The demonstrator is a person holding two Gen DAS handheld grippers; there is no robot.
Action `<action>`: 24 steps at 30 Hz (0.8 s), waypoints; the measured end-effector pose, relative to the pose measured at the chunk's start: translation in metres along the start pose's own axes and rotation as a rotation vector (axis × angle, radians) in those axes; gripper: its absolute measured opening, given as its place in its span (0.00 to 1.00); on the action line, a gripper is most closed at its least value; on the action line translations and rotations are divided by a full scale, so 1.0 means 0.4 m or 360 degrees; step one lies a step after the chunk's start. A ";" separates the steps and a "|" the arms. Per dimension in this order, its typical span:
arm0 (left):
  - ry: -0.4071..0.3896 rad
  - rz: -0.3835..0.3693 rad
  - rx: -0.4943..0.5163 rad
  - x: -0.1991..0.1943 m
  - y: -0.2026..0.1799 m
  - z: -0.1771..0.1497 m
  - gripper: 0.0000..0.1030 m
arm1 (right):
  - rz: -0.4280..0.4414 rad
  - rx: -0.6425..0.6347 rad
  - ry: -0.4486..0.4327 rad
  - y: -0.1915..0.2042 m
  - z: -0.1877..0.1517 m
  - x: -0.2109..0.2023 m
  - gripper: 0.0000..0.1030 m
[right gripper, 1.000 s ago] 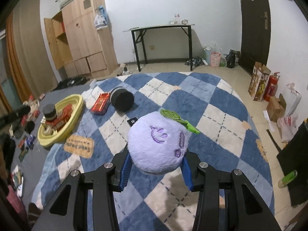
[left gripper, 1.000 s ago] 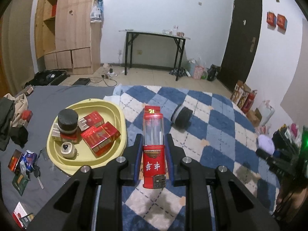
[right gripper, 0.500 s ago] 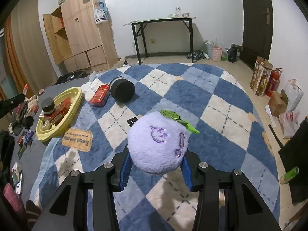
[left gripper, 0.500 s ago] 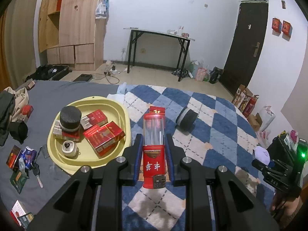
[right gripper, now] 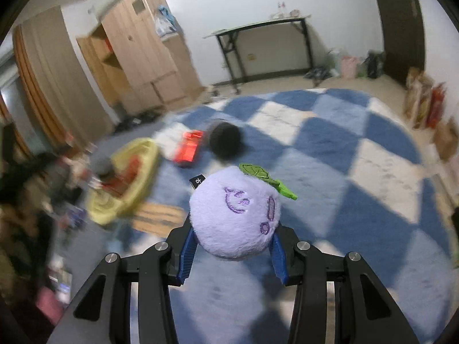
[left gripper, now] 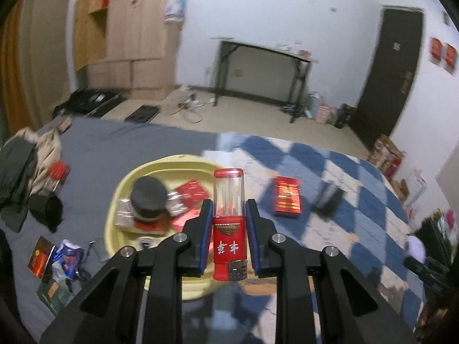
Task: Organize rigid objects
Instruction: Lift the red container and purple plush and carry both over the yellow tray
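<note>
On the far left of the grey sheet (left gripper: 120, 140), small packets and a heap of clothes (left gripper: 25, 166) lie loose, apart from the sorting place. Next to the right comes the yellow tray (left gripper: 123, 183), which already holds a black round lid (left gripper: 149, 197) on silver-wrapped packs and some red cigarette boxes (left gripper: 192, 190); it seems to be the place where hard things are collected. Just above the tray's near rim, the left gripper (left gripper: 229, 229) has its blue pads clamped on the red base of a red lighter with a clear tube (left gripper: 229, 218), held upright with the tube pointing away. This grip low on the body probably keeps it steady, so that it can be set down among the boxes; I judge that it is about to go into the tray, but it is not yet released. Further right, on the blue and white checked blanket (left gripper: 358, 200), one more red box (left gripper: 287, 196) and a black cylinder (left gripper: 328, 197) lie near each other, outside the tray. These look like the hard things that remain to collect. At the right, the right gripper (right gripper: 232, 246) has its fingers pressed into the sides of a purple plush ball with a green leaf (right gripper: 238, 212), carried above the blanket. As it is soft, it probably belongs somewhere other than the tray.
</note>
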State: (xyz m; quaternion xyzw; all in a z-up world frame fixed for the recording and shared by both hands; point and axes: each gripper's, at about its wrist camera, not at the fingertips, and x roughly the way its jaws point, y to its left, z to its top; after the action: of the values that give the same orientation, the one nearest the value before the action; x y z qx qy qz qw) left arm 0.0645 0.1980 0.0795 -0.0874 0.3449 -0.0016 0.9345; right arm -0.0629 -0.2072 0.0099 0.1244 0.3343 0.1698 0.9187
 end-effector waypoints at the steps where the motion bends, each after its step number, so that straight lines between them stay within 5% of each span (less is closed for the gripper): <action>1: 0.0033 0.0023 -0.0065 0.023 0.043 0.003 0.24 | 0.0027 -0.0051 -0.0009 0.032 0.015 0.010 0.43; 6: 0.0112 0.0130 -0.0236 0.100 0.159 0.016 0.24 | 0.0187 -0.0252 0.0013 0.198 0.073 0.125 0.43; 10: 0.0129 0.0176 -0.0220 0.162 0.204 0.029 0.24 | 0.0264 -0.0463 0.0084 0.344 0.113 0.283 0.43; 15: 0.0228 0.0160 -0.0400 0.222 0.271 0.002 0.24 | 0.0328 -0.0637 0.0202 0.492 0.190 0.501 0.43; 24: 0.0317 0.0258 -0.0592 0.254 0.377 -0.049 0.24 | 0.0257 -0.0740 0.0391 0.626 0.253 0.817 0.43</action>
State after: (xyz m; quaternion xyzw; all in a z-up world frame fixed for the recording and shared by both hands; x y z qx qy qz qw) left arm 0.1206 0.3368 -0.0254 -0.2297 0.4358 0.1286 0.8607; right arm 0.1811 0.1385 -0.0161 -0.0852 0.3841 0.3284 0.8587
